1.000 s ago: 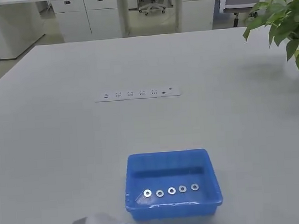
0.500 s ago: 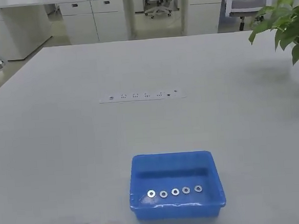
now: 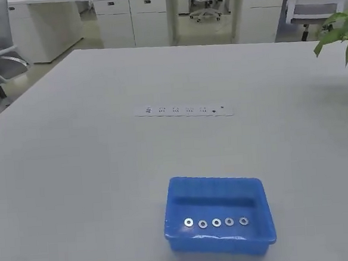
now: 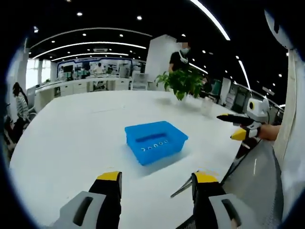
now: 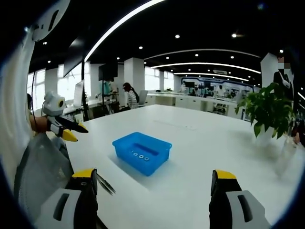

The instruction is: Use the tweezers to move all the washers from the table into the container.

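**A:** What do we see first?

**B:** The white counter [image 3: 75,173], which runs from the bottom of our head view almost to the top. A potted plant [image 4: 181,82] stands on it, upper centre in the left gripper view.

**A:** And the blue container [image 3: 216,181]?

**B:** It sits on the counter at lower centre of our head view. A white power strip [image 3: 183,111] lies well above it in the frame.

**A:** How do our claws stand?

**B:** The left claw [image 4: 157,177] is spread wide at the bottom of its own view, with nothing between the yellow-tipped jaws. The right claw [image 5: 154,174] is spread just as wide and is also empty.

**A:** Where are the tweezers [image 4: 183,188]?

**B:** We see a thin dark tool just beside the right-hand jaw, low in the left gripper view. We cannot tell whether it touches that jaw.

**A:** And the washers [image 3: 216,222]?

**B:** Five of them lie in a row on the container's floor, near its lower wall in the frame.
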Motion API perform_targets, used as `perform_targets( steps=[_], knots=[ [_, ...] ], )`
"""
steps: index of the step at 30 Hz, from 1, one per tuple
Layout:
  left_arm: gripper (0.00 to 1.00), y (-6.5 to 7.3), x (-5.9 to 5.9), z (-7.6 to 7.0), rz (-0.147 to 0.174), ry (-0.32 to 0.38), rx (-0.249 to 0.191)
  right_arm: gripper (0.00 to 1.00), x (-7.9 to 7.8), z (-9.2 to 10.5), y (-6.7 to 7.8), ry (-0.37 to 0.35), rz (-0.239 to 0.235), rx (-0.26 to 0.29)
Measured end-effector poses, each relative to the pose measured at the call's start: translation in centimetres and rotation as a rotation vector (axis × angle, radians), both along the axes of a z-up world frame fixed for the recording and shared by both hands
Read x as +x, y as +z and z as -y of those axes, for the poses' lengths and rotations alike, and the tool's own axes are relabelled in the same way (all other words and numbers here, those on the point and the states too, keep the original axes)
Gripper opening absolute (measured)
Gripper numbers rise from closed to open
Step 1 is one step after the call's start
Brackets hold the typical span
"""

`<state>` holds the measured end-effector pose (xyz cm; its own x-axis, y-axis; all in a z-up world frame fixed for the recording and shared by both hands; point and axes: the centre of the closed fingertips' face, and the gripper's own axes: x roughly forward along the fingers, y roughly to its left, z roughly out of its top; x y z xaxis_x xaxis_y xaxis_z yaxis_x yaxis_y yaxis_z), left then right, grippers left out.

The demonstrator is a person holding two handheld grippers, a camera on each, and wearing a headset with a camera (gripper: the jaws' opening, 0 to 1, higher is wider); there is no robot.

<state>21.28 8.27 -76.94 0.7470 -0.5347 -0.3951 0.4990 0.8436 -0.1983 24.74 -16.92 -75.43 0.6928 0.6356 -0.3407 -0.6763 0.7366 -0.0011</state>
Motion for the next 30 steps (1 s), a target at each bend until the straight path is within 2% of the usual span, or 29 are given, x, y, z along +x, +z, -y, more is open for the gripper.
perform_targets(
  steps=[1, 3, 5, 7, 8, 9, 12, 14, 16, 17, 18, 21, 24, 26, 27, 30],
  knots=[
    [0.67, 0.5, 0.1, -0.6, 0.035, 0.039, -0.002, 0.99, 0.1, 0.1, 0.2, -0.01, 0.007, 0.004],
    [0.76, 1.2, 0.3, -1.4, 0.091, 0.087, 0.024, 0.99, 0.3, 0.5, 0.5, -0.033, 0.028, 0.002],
    [0.85, 2.2, 0.6, -1.8, 0.158, 0.14, 0.005, 0.99, 0.4, 0.7, 0.7, -0.048, 0.039, 0.002],
    [0.93, 3.0, 0.7, -2.2, 0.189, 0.193, -0.039, 0.99, 0.5, 0.9, 1.2, -0.066, 0.06, 0.001],
    [0.95, 3.9, 0.9, -2.3, 0.223, 0.222, -0.093, 0.99, 0.6, 1.0, 1.4, -0.074, 0.068, 0.002],
    [0.97, 4.3, 1.0, -2.4, 0.244, 0.242, -0.129, 0.99, 0.7, 1.1, 1.6, -0.082, 0.08, 0.005],
    [0.98, 5.3, 1.4, -3.2, 0.302, 0.299, -0.181, 0.99, 0.9, 1.2, 2.2, -0.1, 0.107, 0.027],
    [0.98, 5.4, 1.5, -3.5, 0.323, 0.317, -0.169, 0.99, 1.1, 1.3, 2.7, -0.112, 0.127, 0.056],
    [0.98, 5.7, 1.7, -3.8, 0.37, 0.33, -0.145, 0.99, 1.2, 1.4, 2.9, -0.125, 0.139, 0.084],
    [0.98, 5.7, 1.8, -3.8, 0.383, 0.33, -0.127, 0.99, 1.2, 1.4, 2.8, -0.125, 0.139, 0.083],
    [0.98, 5.5, 1.8, -3.6, 0.358, 0.323, -0.126, 0.99, 1.3, 1.6, 2.6, -0.131, 0.131, 0.076],
    [0.98, 5.4, 1.8, -3.4, 0.364, 0.319, -0.099, 0.99, 1.4, 2.0, 1.9, -0.139, 0.115, 0.064],
    [0.98, 5.2, 1.9, -3.5, 0.355, 0.317, -0.105, 0.99, 1.3, 1.8, 1.8, -0.13, 0.105, 0.072],
    [0.98, 4.7, 2.0, -3.4, 0.326, 0.316, -0.098, 0.99, 1.3, 1.7, 1.6, -0.125, 0.1, 0.064],
    [0.98, 4.6, 2.0, -3.4, 0.322, 0.314, -0.097, 0.99, 1.3, 1.8, 1.4, -0.125, 0.094, 0.057],
    [0.98, 4.7, 2.0, -3.4, 0.329, 0.304, -0.105, 0.99, 1.2, 1.8, 1.2, -0.125, 0.081, 0.055]
  ],
)
